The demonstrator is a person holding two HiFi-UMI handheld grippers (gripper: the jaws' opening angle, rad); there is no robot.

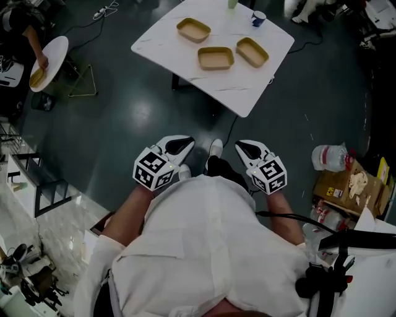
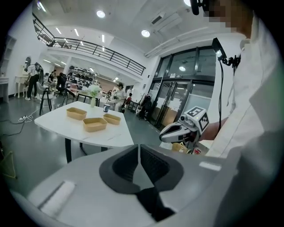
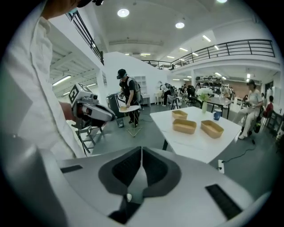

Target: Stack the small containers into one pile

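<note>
Three shallow tan containers lie apart on the white table [image 1: 247, 93]: one at the far left [image 1: 193, 29], one in the middle [image 1: 215, 57], one to the right [image 1: 252, 51]. In the left gripper view they show as [image 2: 76, 113], [image 2: 95, 124], [image 2: 112, 118]. In the right gripper view they show as [image 3: 179, 115], [image 3: 184, 126], [image 3: 211, 128]. My left gripper [image 1: 185, 144] [image 2: 140, 150] and right gripper [image 1: 243, 147] [image 3: 141, 155] are held close to my body, well short of the table. Both are shut with nothing between their jaws.
A blue cup [image 1: 258, 18] stands at the table's far edge. A cardboard box [image 1: 346, 186] and a plastic bottle [image 1: 331, 156] lie on the floor to the right. At the left, a person stands by a small round white table [image 1: 49, 62]. Dark floor separates me from the table.
</note>
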